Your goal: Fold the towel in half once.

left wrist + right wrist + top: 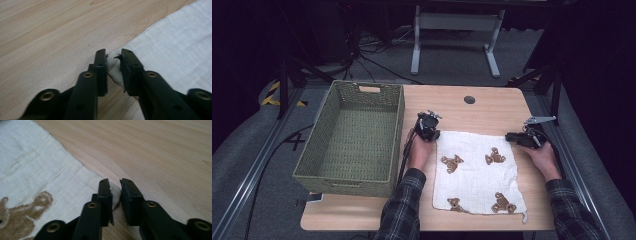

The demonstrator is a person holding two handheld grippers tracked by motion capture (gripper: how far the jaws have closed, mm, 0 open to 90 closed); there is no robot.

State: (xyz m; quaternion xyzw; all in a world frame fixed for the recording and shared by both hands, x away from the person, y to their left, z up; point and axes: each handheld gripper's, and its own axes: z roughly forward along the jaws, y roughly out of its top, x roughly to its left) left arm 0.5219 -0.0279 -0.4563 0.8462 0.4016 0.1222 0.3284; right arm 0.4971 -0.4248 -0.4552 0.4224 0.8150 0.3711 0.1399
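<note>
No readable writing or brand on anything; the only print is brown teddy bears (pixel 452 163) on the white cloth (pixel 477 172).

Cloth lies flat on the wooden table (pixel 492 107), spread betw. the two grippers. Left gripper (pixel 430 131) at the cloth's far-left corner: jaws narrowly apart w/ the corner (pixel 113 56) between them, not fully pinched. Right gripper (pixel 512 136) at the far-right corner (pixel 115 192): same, jaws slightly apart around the corner.

Green woven basket (pixel 399 135) just left of left gripper, near but apart from the cloth. Round cable hole (pixel 469 99) beyond the grippers. Grippers' paths unobstructed.
</note>
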